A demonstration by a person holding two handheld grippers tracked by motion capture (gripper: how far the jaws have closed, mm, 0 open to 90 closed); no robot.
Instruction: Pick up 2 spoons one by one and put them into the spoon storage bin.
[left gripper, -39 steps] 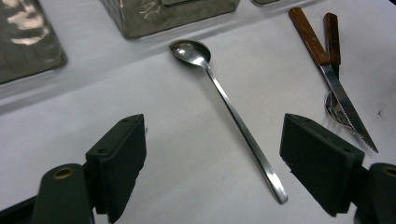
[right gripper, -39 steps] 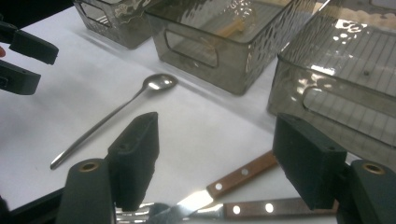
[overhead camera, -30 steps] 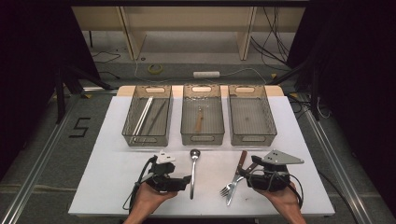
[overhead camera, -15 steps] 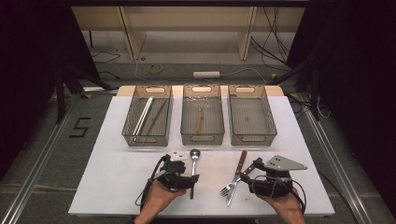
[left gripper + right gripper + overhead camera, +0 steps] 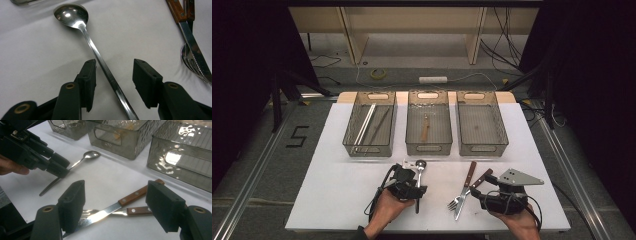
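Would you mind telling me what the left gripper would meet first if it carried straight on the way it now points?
Most likely the spoon. The left gripper is open, with the spoon's handle lying on the table between its jaws, so going on it would meet the handle first, though depth is hard to judge.

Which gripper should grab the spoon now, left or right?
Left. The left gripper is open with its jaws either side of the spoon handle. The right gripper is open over the crossed knife and fork.

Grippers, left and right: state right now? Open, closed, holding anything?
Left tool: open, jaws either side of the spoon handle, not clamped.
Right tool: open, holding nothing, over the crossed knife and fork.
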